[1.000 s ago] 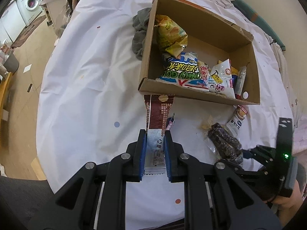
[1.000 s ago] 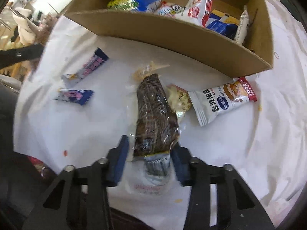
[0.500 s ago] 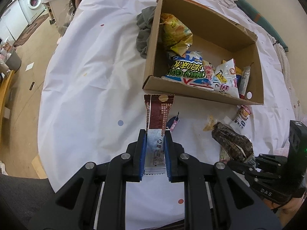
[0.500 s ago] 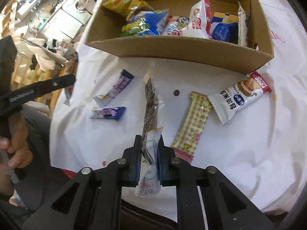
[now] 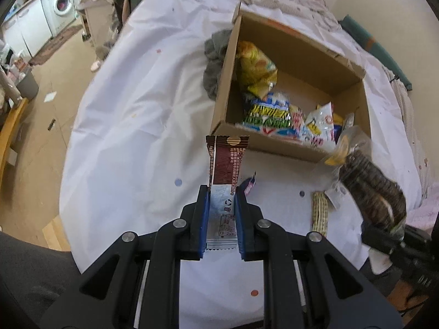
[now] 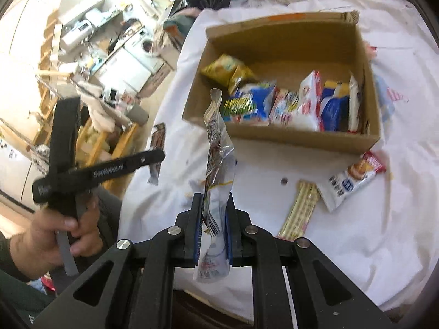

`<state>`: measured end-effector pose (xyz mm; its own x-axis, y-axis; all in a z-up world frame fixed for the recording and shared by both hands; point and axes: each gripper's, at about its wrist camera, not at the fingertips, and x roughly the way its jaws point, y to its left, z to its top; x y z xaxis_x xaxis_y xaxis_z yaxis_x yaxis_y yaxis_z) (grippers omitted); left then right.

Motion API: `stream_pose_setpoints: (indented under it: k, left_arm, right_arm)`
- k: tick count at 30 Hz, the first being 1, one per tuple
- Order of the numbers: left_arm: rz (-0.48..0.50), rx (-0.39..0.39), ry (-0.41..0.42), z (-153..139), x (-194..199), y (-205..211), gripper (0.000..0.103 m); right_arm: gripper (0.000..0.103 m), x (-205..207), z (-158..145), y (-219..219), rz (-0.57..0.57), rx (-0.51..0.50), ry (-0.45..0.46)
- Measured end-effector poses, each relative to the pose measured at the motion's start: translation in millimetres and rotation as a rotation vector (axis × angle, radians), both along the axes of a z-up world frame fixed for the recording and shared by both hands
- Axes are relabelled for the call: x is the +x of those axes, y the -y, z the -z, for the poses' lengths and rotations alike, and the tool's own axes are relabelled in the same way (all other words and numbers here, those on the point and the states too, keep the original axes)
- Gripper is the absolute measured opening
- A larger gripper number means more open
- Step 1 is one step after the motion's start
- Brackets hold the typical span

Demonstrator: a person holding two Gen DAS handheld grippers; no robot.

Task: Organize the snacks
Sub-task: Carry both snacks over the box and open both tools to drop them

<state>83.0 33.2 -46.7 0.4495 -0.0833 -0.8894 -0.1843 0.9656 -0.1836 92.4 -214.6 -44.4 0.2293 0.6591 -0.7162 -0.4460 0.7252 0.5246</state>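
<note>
My left gripper (image 5: 221, 196) is shut on a brown and white snack bar wrapper (image 5: 226, 161), held above the white cloth in front of the cardboard box (image 5: 277, 148). My right gripper (image 6: 215, 205) is shut on a clear packet of dark cookies (image 6: 219, 150), held upright in the air before the box (image 6: 288, 137). The same packet shows at the right of the left wrist view (image 5: 370, 186). The box holds several snack bags. A cream wafer bar (image 6: 300, 211) and a white and red snack pack (image 6: 354, 178) lie on the cloth.
A grey cloth (image 5: 215, 63) lies against the box's left side. A small pink and blue packet (image 5: 248, 185) lies near my left gripper. The table edge drops to a wooden floor on the left. The left gripper and the hand (image 6: 55, 235) show in the right wrist view.
My right gripper closed on the cookie packet and lifted it off the cloth, uncovering the cream wafer bar. My left gripper rose slightly with its bar.
</note>
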Motion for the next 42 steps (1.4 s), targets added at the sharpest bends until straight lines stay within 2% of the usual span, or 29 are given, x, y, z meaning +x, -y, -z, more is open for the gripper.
stream_pose_setpoints:
  k: [8, 14, 20, 24, 26, 29, 31, 33, 36, 42]
  left_arm:
    - [0.059, 0.016, 0.057, -26.7, 21.9, 9.0, 0.015]
    - [0.081, 0.005, 0.062, -45.8, 68.7, 12.8, 0.014]
    - [0.139, 0.039, 0.113, -61.0, 109.8, 32.0, 0.015]
    - [0.152, 0.028, 0.117, -45.9, 130.8, 41.1, 0.015]
    - [0.175, -0.013, 0.096, -27.8, 139.7, 46.2, 0.015]
    - [0.156, -0.047, 0.038, -6.2, 148.7, 48.9, 0.015]
    - [0.161, -0.074, 0.04, -4.7, 150.5, 49.9, 0.015]
    - [0.162, -0.057, 0.044, -4.3, 152.1, 51.4, 0.015]
    - [0.167, -0.072, 0.032, -1.4, 154.5, 53.6, 0.015]
    - [0.172, -0.041, 0.025, 3.4, 154.0, 58.5, 0.015]
  right_arm:
    - [0.014, 41.4, -12.9, 20.6, 0.124, 0.032, 0.028]
    - [0.014, 82.2, -27.3, 34.4, 0.217, 0.025, 0.087]
    - [0.015, 118.3, -30.8, 45.5, 0.285, -0.005, 0.124]
    - [0.015, 136.5, -21.3, 53.1, 0.343, -0.023, 0.104]
    - [0.015, 137.5, -13.9, 55.1, 0.361, -0.036, 0.08]
    - [0.015, 137.6, -3.4, 50.4, 0.367, -0.068, 0.06]
    - [0.015, 138.6, 2.9, 45.2, 0.351, -0.094, 0.044]
    - [0.015, 139.0, 9.7, 42.9, 0.344, -0.11, 0.02]
    - [0.016, 141.0, 16.3, 41.6, 0.362, -0.135, -0.007]
    - [0.017, 140.6, 18.1, 41.1, 0.364, -0.132, -0.019]
